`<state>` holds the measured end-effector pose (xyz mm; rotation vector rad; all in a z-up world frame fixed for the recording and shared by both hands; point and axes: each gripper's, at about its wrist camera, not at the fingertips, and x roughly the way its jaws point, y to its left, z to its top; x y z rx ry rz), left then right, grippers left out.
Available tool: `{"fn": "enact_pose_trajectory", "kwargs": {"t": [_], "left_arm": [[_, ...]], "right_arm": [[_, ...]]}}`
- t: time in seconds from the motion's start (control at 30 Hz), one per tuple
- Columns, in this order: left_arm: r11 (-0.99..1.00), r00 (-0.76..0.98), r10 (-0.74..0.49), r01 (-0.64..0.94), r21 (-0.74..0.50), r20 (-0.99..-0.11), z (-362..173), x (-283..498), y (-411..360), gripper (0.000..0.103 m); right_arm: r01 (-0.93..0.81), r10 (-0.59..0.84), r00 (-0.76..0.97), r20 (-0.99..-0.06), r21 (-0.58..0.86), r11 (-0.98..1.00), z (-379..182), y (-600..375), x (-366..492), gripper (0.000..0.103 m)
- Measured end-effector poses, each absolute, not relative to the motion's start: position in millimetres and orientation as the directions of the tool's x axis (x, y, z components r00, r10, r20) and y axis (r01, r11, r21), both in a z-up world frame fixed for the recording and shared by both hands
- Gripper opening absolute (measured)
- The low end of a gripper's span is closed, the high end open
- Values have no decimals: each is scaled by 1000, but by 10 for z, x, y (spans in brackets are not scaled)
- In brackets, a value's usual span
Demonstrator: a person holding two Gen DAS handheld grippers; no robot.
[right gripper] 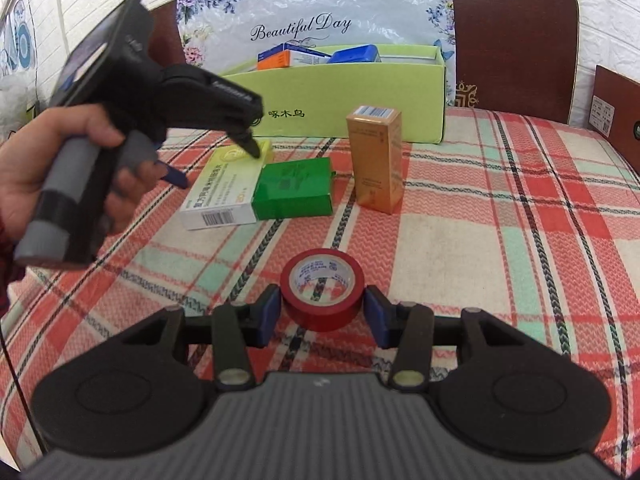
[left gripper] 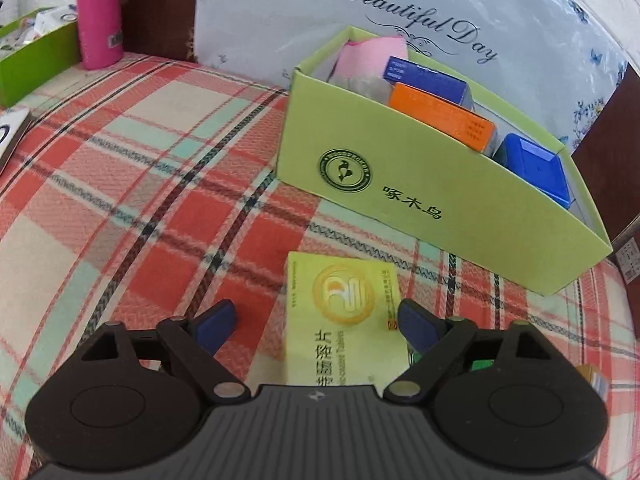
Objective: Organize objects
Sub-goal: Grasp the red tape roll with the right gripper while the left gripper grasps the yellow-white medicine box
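A light green open box (left gripper: 420, 184) (right gripper: 360, 92) stands at the back of the plaid cloth and holds blue, orange and pink packs. A yellow-white medicine box (left gripper: 344, 316) (right gripper: 224, 188) lies flat before it. My left gripper (left gripper: 316, 320) is open, its fingers on either side of that box's near end. It also shows in the right wrist view (right gripper: 216, 164). A dark green box (right gripper: 294, 192) lies beside the medicine box. A gold box (right gripper: 376, 160) stands upright. My right gripper (right gripper: 322, 312) is open around a red tape roll (right gripper: 322, 288) lying flat.
A pink bottle (left gripper: 100, 12) and a second green box (left gripper: 32, 56) stand at the far left. A floral "Beautiful Day" bag (left gripper: 400, 20) leans behind the light green box. Brown chair backs (right gripper: 512, 36) stand behind the table.
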<state>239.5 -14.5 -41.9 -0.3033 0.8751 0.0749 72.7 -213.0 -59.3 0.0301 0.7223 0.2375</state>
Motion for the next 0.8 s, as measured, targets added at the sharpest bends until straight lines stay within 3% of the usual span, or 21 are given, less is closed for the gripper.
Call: {"fn": "enact_pose_trajectory", "kwargs": {"t": [0.2, 0.3, 0.37, 0.53, 0.63, 0.8], "left_arm": [[972, 675, -108, -81, -220, -729, -485, 2257, -85, 98], [975, 676, -158, -6, -220, -720, -469, 2081, -27, 86], [970, 668, -199, 30, -241, -717, -447, 1936, 42, 71], [966, 623, -233, 62, -250, -747, -401, 1512, 167, 71], [974, 624, -205, 51, -222, -754, -357, 1277, 198, 87], [986, 615, -145, 27, -163, -775, -406, 1062, 158, 89]], "right_arm": [[-199, 222, 725, -652, 110, 974, -612, -2129, 734, 45], [-205, 227, 722, -653, 111, 972, -604, -2121, 717, 45], [-213, 235, 718, -655, 114, 970, -599, -2111, 690, 45], [-239, 244, 711, -659, 99, 966, -590, -2048, 584, 45], [-238, 239, 716, -656, 93, 967, -587, -2023, 596, 47], [-244, 234, 717, -657, 77, 967, -594, -1956, 605, 56]]}}
